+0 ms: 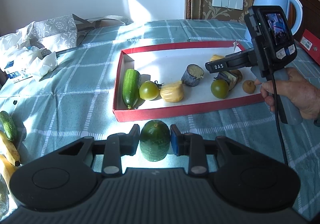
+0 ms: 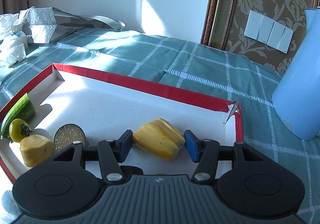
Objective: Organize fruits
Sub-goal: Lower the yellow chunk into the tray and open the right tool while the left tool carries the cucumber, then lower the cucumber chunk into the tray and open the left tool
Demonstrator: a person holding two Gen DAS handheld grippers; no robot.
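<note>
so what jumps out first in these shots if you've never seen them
The red tray on the checked cloth, holding cut produce in a row. In front of it, the left gripper is shut on a dark green fruit. Inside the tray, the right gripper brackets a yellow pepper piece.

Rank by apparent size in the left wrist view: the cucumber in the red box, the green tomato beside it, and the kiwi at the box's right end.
1. cucumber, clearly the longest
2. green tomato
3. kiwi, smallest

All three lie at a similar depth in the red box, so the order looks reliable.
</note>
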